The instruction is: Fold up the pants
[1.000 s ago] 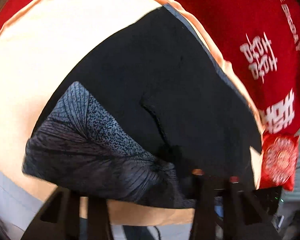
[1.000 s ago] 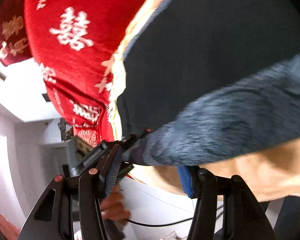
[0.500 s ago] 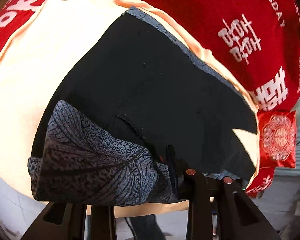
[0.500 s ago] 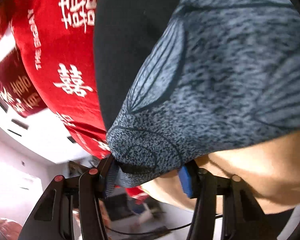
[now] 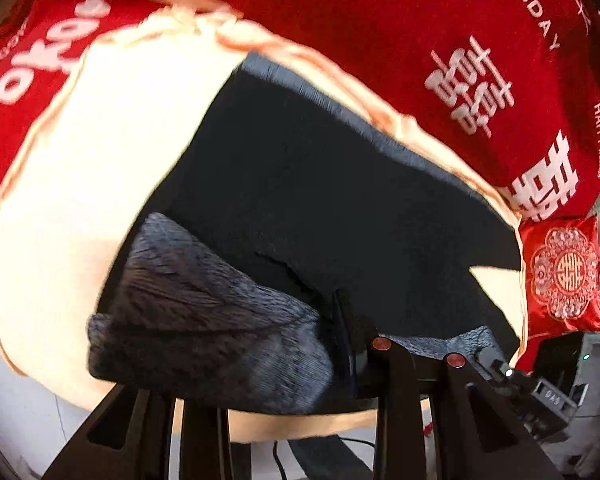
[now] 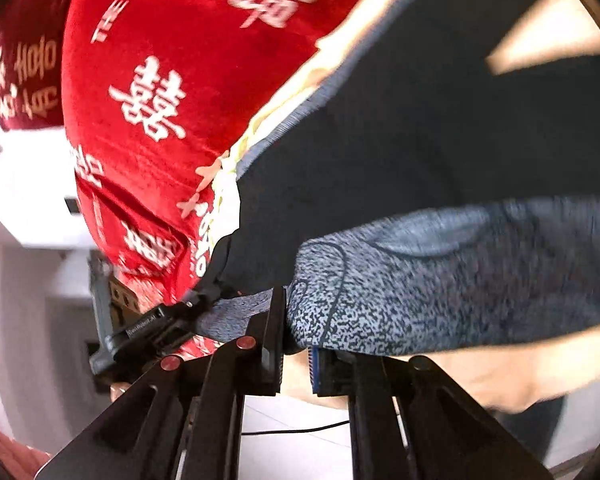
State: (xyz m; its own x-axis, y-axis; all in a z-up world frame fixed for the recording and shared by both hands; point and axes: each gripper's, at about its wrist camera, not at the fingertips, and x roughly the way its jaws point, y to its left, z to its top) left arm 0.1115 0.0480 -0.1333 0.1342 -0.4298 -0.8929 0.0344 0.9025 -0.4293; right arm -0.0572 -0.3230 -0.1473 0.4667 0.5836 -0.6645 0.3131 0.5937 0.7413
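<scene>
The pants [image 5: 340, 184] lie dark side up on a cream sheet [image 5: 100, 168], with a grey leaf-patterned part [image 5: 204, 320] turned up at the near edge. My left gripper [image 5: 288, 392] is shut on that grey bunch, which fills the gap between its fingers. In the right wrist view the grey patterned cloth [image 6: 440, 280] hangs over my right gripper [image 6: 296, 356]. Its jaws are closing, and the cloth's lower corner is pinched between the pads. The left gripper [image 6: 196, 308] shows there too, gripping the cloth's other end. The right gripper [image 5: 492, 360] appears at the left view's lower right.
A red bedspread [image 5: 420, 40] with white characters lies under the cream sheet. A red embroidered cushion [image 5: 560, 272] sits at its right edge. White floor with a black cable [image 6: 300, 428] lies below the bed's edge.
The right jaws have narrowed from wide apart onto the grey cloth's corner. Both grippers have risen, and the grey part is lifted and bunched more over the dark pants.
</scene>
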